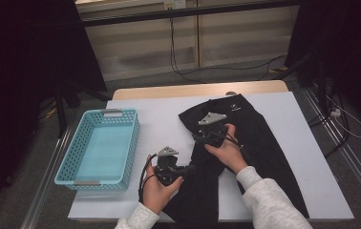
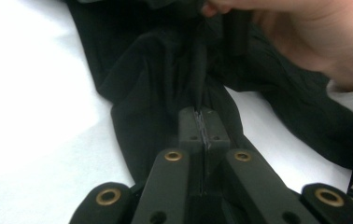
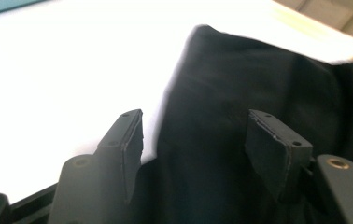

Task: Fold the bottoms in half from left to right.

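Two grippers over black garment [image 1: 245,143] spread on white table [image 1: 159,119] | left gripper [image 2: 201,128] clenched on a fabric fold | right gripper [image 3: 193,140] released, jaws straddling the cloth edge | teal basket [image 1: 100,148] at left

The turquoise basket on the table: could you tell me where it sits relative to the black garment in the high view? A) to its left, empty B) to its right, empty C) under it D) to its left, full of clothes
A: the turquoise basket stands left of the black garment on the white table cover, and its bare floor shows nothing inside.
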The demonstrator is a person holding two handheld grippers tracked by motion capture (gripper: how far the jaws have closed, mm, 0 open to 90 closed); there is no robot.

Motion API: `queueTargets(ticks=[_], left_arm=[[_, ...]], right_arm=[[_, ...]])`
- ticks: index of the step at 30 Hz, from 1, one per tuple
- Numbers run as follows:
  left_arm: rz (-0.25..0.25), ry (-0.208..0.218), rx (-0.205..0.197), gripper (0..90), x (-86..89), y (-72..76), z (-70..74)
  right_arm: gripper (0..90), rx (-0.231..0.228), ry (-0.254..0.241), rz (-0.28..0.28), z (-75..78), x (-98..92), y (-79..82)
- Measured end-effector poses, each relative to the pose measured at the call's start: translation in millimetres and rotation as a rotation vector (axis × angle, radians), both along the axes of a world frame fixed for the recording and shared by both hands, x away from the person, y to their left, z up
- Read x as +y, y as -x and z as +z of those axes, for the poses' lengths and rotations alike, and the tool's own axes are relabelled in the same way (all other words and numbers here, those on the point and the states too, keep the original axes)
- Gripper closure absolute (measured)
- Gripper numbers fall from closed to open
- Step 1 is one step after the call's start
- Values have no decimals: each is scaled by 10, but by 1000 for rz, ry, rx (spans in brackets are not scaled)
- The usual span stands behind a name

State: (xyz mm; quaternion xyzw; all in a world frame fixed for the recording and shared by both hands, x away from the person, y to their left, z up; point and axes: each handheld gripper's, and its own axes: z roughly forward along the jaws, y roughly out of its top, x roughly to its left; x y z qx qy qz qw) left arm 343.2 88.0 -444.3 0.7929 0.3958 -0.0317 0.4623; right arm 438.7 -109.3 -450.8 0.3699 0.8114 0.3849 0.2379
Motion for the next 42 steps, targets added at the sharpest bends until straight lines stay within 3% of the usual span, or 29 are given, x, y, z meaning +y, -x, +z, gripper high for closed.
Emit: queueTargets(ticks=[2,4,6,8,11,15,19,24,26,27,28,29,30,31,33,35,42], left_arm=[[4,1,-1,897,10,0,3],[4,3,2,896,9,-1,-2],[4,6,2,896,1,0,-7],[2,8,9,897,-16,-2,-15],[-4,17,15,896,-45,-6,-15],[-16,40,9,897,-132,-19,35],[-61,70,-18,897,-358,-43,177],[-142,125,-39,896,-818,-103,410],[-174,154,-68,894,-1017,-125,505],[-179,149,-100,888,-1107,-147,536],[-174,137,-131,863,-1183,-187,542],[-171,142,-136,716,-1241,-243,522],[-156,118,-134,560,-1269,-292,502],[-141,101,-151,489,-1260,-323,487],[-132,83,-157,456,-1181,-374,447],[-107,49,-167,385,-1048,-422,396],[-48,-51,-133,282,-575,-545,222]], right_arm=[[393,-15,1,9,-23,72,-30],[468,-4,27,-4,-58,121,-64],[611,0,47,4,-87,133,-94],[758,34,31,11,-108,121,-123],[891,47,26,7,-83,78,-146],[898,59,-30,-13,41,-44,-164],[899,57,-109,-62,292,-362,-176],[900,29,-163,-180,660,-966,-156],[900,-7,-162,-234,804,-1232,-130],[900,-28,-176,-269,861,-1371,-120],[896,-33,-195,-295,888,-1500,-127],[830,-45,-188,-345,894,-1615,-136],[670,-66,-174,-384,880,-1698,-144],[593,-54,-148,-402,865,-1749,-144],[554,-57,-148,-414,825,-1794,-78],[456,-21,-146,-399,751,-1785,-2],[361,56,-103,-323,487,-1706,401]])
